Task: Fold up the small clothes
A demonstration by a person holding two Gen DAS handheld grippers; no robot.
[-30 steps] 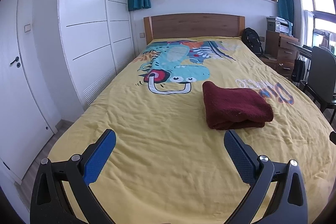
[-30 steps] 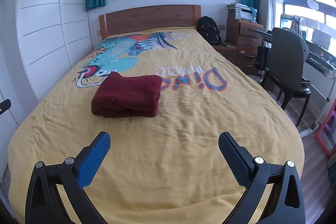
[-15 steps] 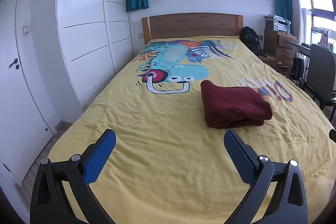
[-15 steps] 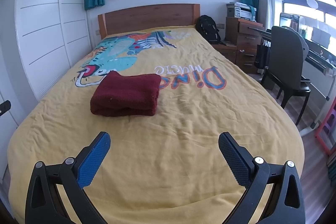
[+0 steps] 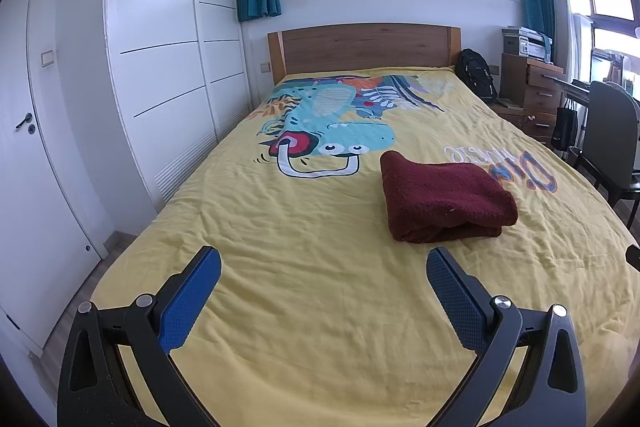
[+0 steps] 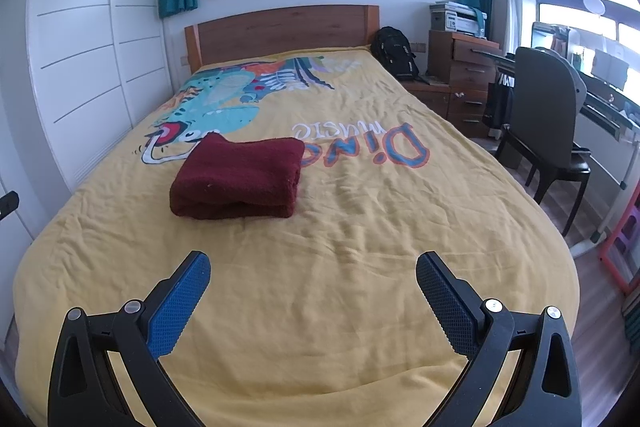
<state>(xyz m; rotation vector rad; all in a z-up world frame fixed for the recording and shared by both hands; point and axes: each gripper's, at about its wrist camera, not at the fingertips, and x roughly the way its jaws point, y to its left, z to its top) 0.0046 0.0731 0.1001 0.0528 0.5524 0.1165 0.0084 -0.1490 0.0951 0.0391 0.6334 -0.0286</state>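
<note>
The dark red fleecy garment (image 5: 446, 201) lies folded into a thick rectangle on the yellow dinosaur-print bedspread (image 5: 304, 267), about mid-bed, nearer the foot edge than the wooden headboard (image 5: 366, 47). It looks finished, though its far side is hidden. The left gripper (image 5: 323, 277) and right gripper (image 6: 313, 273) hover over the foot edge, jaws spread wide and empty, probably held clear so the stack stays undisturbed.
</note>
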